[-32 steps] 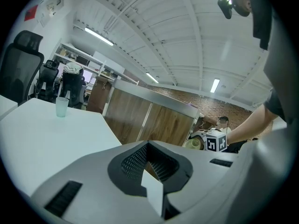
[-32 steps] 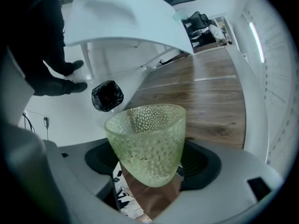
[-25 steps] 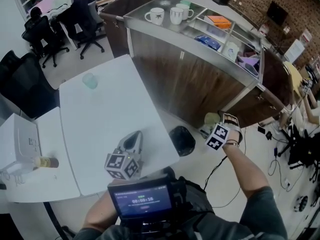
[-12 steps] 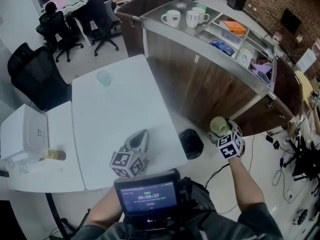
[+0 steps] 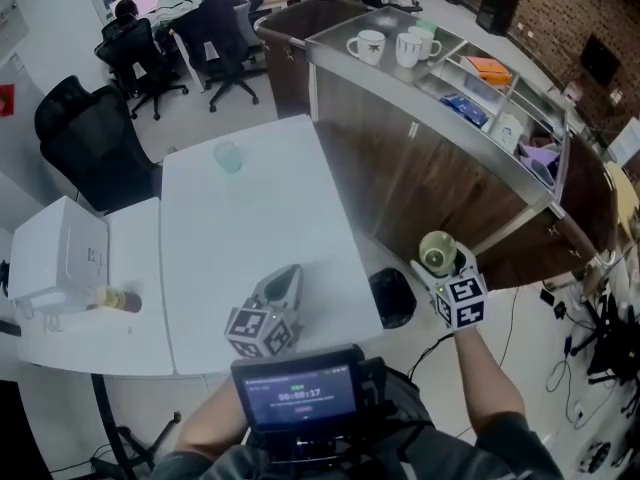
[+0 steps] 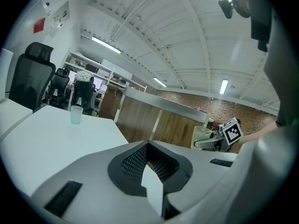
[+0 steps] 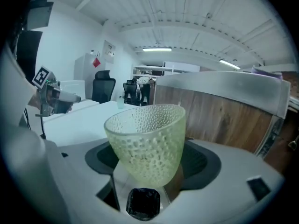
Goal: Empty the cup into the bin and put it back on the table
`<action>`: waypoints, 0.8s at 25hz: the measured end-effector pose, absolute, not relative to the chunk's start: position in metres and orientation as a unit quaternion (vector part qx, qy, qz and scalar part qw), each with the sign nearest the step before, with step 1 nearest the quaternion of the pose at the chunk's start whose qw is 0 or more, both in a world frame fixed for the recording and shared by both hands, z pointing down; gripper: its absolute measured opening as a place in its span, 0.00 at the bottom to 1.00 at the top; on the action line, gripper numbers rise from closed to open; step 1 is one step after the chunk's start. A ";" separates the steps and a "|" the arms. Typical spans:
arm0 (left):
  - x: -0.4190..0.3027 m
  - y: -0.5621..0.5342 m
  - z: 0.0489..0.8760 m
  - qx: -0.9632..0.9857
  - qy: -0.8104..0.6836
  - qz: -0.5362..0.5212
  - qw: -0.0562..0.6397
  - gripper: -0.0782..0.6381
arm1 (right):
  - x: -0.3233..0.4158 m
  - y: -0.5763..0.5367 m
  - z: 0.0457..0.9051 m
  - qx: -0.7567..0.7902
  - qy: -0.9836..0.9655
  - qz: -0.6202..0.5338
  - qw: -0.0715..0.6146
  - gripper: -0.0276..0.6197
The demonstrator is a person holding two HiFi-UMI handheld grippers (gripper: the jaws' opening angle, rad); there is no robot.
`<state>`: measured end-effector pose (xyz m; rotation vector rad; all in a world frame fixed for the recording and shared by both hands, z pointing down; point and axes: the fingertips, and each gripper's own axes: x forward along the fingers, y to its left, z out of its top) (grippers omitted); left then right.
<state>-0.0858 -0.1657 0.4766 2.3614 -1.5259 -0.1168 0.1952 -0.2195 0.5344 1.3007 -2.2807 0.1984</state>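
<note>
A pale green dimpled cup [image 7: 147,141] stands upright between the jaws of my right gripper [image 7: 148,158], which is shut on it. It looks empty. In the head view this cup [image 5: 437,253] hangs in the air right of the table, mouth up, with the right gripper [image 5: 441,265] slightly above and right of the black bin [image 5: 392,296] on the floor. The bin [image 7: 143,203] shows directly below the cup. My left gripper [image 5: 287,277] rests on the white table [image 5: 250,218] near its front right corner, jaws together on nothing [image 6: 150,164].
A small teal cup [image 5: 228,156] stands at the table's far end. A long wood-fronted counter [image 5: 430,168] with mugs [image 5: 366,46] runs behind the bin. A white box [image 5: 60,258] sits on a second table at the left. Office chairs [image 5: 95,138] stand beyond.
The right gripper has turned the cup from tilted to mouth-up and drifted slightly toward the bin. The left gripper stays on the table. The head camera has shifted.
</note>
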 end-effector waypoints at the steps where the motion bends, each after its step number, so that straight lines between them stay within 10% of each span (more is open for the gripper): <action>1: -0.090 -0.165 0.476 0.825 -0.540 -0.042 0.162 0.10 | 0.187 -0.220 0.533 0.471 -0.844 0.073 0.245 0.64; 20: -0.204 -0.115 0.486 0.724 -0.667 -0.059 0.166 0.10 | -0.043 -0.213 0.559 0.224 -0.947 0.073 0.219 0.64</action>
